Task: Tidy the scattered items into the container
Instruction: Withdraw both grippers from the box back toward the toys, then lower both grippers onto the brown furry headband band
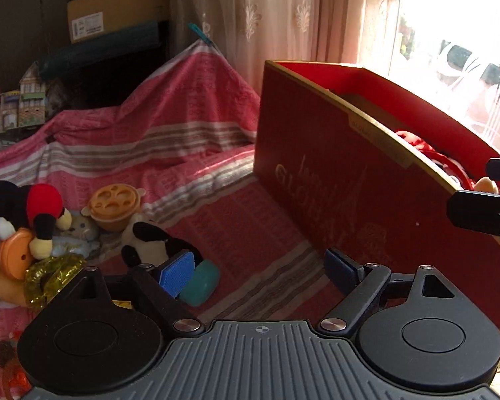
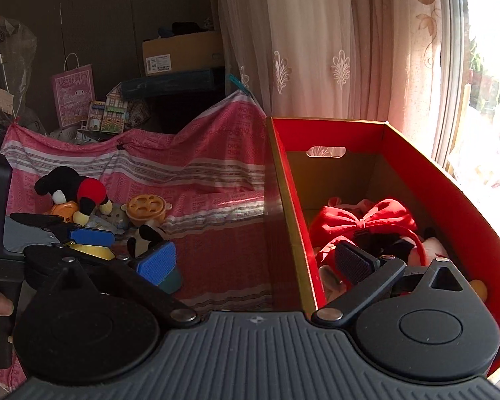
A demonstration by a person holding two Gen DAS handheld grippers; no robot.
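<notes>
A red cardboard box (image 1: 333,180) stands on the pink cloth; in the right wrist view its inside (image 2: 416,180) holds a plush with a red bow (image 2: 366,220). Scattered toys lie left: a black-and-red mouse plush (image 1: 26,206), an orange lidded pot (image 1: 115,206), a black-and-white plush (image 1: 153,240), a teal block (image 1: 200,283), a yellow crinkly item (image 1: 50,276). My left gripper (image 1: 260,270) is open and empty, low beside the box. My right gripper (image 2: 253,260) is open and empty, straddling the box's left wall. The left gripper (image 2: 90,236) also shows there.
The pink striped cloth (image 1: 183,133) rises to a draped hump behind. Cream curtains (image 2: 316,33) and a bright window (image 2: 483,100) are behind the box. A cardboard box (image 2: 180,53), a model house (image 2: 110,110) and a pink bag (image 2: 73,93) stand at the back.
</notes>
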